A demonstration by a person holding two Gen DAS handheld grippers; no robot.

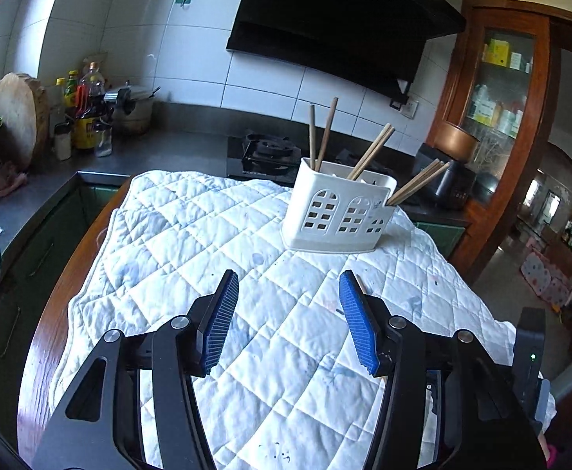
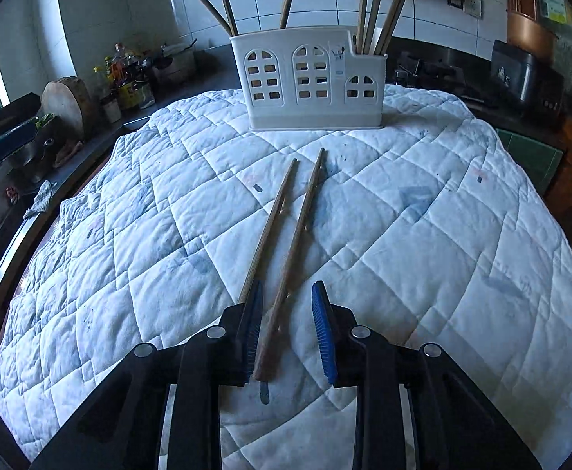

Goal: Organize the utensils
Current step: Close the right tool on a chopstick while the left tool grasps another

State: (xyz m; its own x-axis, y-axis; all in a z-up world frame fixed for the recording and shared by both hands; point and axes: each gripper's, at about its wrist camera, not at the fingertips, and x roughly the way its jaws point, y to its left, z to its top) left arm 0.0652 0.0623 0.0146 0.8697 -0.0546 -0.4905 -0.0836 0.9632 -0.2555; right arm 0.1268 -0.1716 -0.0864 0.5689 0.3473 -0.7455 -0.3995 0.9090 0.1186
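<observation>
Wooden and pale brown, two loose chopsticks lie on the white quilted cloth, their long axes running away from the right gripper toward the white plastic utensil caddy; its jaws are spread, the right-hand stick's butt between them, the other just outside the left pad. The left gripper, equally spread and empty, shows only cloth and caddy, with little of the loose pair visible.
</observation>
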